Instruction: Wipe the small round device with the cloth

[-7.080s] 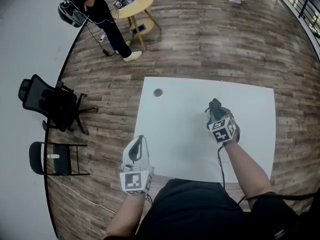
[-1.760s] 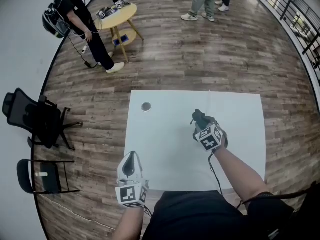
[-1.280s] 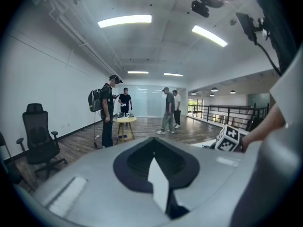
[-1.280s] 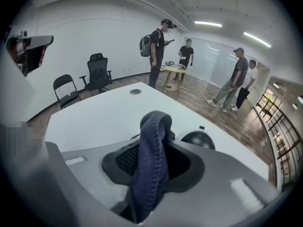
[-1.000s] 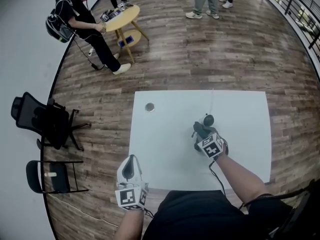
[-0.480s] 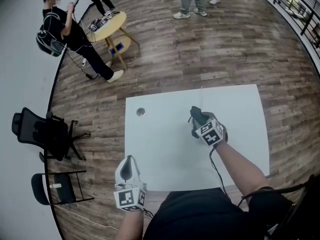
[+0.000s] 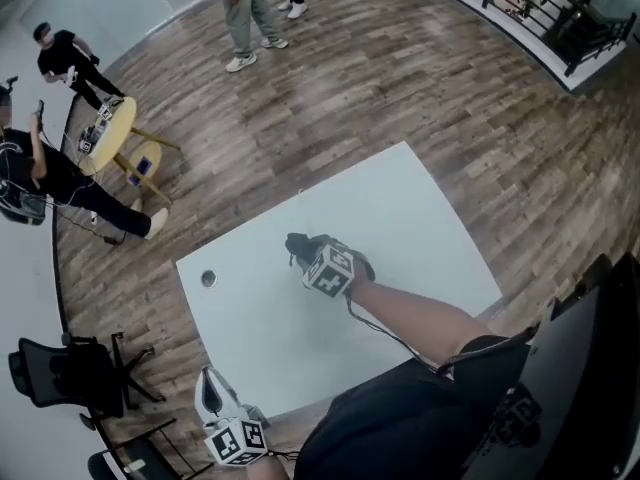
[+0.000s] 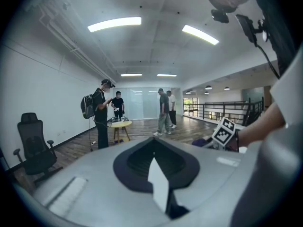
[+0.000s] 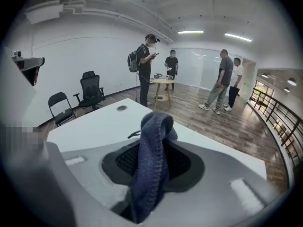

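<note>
The small round device (image 7: 207,279) lies flat near the left corner of the white table (image 7: 420,228); in the right gripper view it (image 9: 121,108) is ahead and a little left on the tabletop. My right gripper (image 7: 299,247) hovers over the table's middle, well to the right of the device, shut on a dark blue-grey cloth (image 9: 153,150) that stands up folded between the jaws (image 9: 151,174). My left gripper (image 7: 209,395) hangs off the table's near edge, shut and holding nothing. In its own view my left gripper (image 8: 158,176) points out across the room.
Several people stand on the wooden floor beyond the table, two by a small round yellow table (image 7: 115,123). A black office chair (image 7: 45,378) and a folding chair stand at the left. A railing (image 7: 560,13) runs along the far right.
The head view has swung, so the table now lies slanted in the picture. My right gripper still holds the cloth over mid-table. My left gripper stays at the near edge.
</note>
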Demonstrator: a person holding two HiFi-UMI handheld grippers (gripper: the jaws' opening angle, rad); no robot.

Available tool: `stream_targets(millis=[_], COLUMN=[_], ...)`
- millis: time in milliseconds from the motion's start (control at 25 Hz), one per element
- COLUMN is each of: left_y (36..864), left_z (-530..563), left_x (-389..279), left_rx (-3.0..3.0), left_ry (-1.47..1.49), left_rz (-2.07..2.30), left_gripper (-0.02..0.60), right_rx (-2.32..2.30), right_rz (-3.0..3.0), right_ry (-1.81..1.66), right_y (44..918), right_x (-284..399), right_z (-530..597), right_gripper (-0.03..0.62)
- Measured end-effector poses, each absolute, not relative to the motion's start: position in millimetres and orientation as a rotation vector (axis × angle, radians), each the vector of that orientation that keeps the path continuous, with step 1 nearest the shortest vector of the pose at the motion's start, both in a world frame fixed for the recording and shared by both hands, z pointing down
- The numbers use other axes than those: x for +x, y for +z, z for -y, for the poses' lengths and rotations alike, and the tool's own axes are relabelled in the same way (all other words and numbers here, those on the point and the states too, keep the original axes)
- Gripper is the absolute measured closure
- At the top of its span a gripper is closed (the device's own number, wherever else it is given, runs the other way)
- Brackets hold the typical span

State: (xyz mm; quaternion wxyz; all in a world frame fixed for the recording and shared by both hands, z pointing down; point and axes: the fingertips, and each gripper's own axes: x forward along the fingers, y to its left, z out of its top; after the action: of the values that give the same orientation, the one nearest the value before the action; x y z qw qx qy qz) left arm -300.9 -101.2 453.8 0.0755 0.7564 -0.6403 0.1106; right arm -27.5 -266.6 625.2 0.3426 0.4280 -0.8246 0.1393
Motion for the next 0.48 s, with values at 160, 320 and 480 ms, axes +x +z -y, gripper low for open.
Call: stream_targets(millis=[160,320,480], left_y=[453.5,453.4,456.0], left_z=[97.5,94.9,92.6], left_x=[-308.1,-311.9,-313.4], left_rx=[2.255,2.248,2.237], left_ry=[0.338,0.335,0.325], left_rz=[1.936,1.943,1.947], left_gripper=[0.577,0.577,0.577], right_rx=[1.13,1.16,1.174], right_rz=[2.15,2.141,2.128], right_ry=[0.383,0.403,0.396], right_y=[626.4,625.0,625.5], right_x=[-25.9,-23.6,-21.1], right_z=[267.4,269.6,268.7], right_gripper=[0.48,0.48,0.48])
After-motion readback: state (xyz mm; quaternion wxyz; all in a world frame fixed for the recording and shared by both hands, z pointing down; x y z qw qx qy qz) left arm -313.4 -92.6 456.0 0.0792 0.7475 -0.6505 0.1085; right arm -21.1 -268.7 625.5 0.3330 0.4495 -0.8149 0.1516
